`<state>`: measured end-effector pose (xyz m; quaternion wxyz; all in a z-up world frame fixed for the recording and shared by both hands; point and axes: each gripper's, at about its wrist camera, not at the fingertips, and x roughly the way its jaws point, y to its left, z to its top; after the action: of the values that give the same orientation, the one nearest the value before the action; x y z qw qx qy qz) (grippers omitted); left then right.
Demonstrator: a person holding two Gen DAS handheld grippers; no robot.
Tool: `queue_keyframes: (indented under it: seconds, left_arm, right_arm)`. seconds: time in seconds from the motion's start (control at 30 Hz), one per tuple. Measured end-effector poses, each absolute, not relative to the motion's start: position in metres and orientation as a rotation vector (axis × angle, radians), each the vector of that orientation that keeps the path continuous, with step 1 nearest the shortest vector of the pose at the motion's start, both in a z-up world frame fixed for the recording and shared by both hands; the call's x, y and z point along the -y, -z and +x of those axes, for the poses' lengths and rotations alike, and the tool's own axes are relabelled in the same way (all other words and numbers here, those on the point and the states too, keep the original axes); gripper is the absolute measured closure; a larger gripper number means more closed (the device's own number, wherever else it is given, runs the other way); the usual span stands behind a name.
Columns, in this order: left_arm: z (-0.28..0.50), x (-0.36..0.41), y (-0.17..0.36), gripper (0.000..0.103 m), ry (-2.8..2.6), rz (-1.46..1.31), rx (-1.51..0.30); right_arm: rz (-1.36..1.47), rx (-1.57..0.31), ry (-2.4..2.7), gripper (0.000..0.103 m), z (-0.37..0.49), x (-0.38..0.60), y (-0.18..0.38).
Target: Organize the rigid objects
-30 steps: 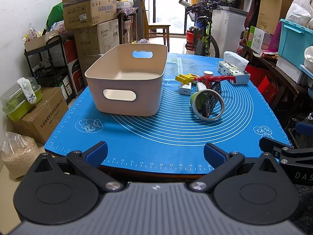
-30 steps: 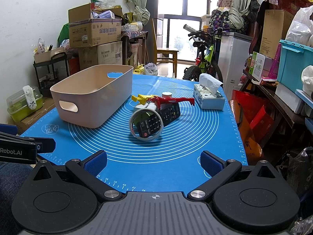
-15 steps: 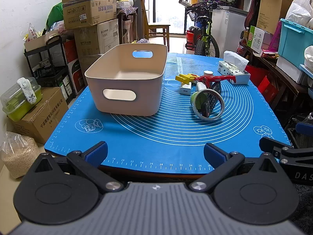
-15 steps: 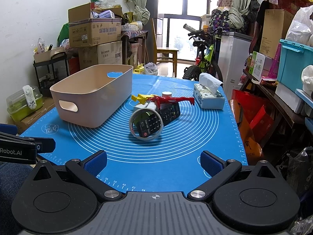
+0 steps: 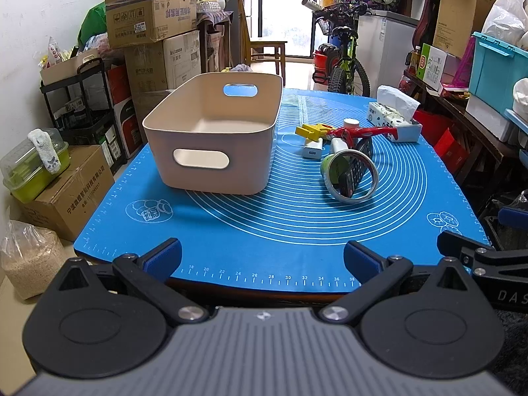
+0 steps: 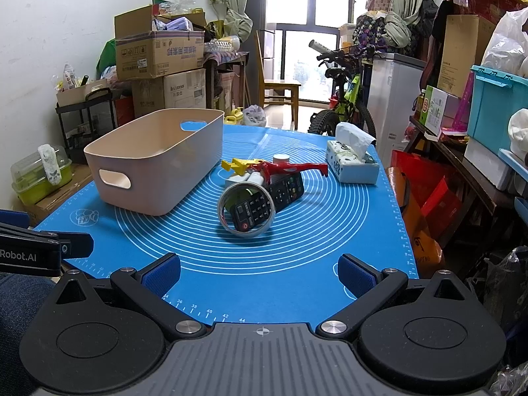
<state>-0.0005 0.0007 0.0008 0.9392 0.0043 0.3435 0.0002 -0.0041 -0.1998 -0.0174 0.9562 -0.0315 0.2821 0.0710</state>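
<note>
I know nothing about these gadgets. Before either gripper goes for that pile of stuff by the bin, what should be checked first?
1. Left gripper open, holding nothing: ok.
2. Right gripper open, holding nothing: ok.
3. Beige bin upright, room inside: ok.
4. Remote free to lift: not ok, it pokes through the tape roll.
5. Red toy clear of others: not ok, it lies over the pile.
6. Items under the pile: cannot tell.
</note>
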Motion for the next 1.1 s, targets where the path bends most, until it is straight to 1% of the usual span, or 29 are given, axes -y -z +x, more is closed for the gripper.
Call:
queue_keyframes:
  seconds: [0.4,0.73,0.93,1.1]
  left_arm:
    - [0.000,-0.001,-0.001,0.000,0.000,0.007,-0.703]
    - [0.007,-0.010,-0.001,0.000,0.004,-0.027,-0.739]
    - [0.015,-0.020,-0.023,0.000,0.002,-0.017,-0.708]
    - [0.042,-0.036,-0.049,0.000,-0.005,-0.039,-0.690]
  right_arm:
    - [-0.065,-0.573,-0.144,0.002,-0.004,0.199,0.017]
    - [-0.049,-0.589,-0.128,0.002,-0.003,0.201,0.014]
    - [0.053,-0.615,-0.141,0.002,0.009,0.218,0.001]
    - [0.032,-0.600,-0.136,0.002,0.032,0.219,-0.015]
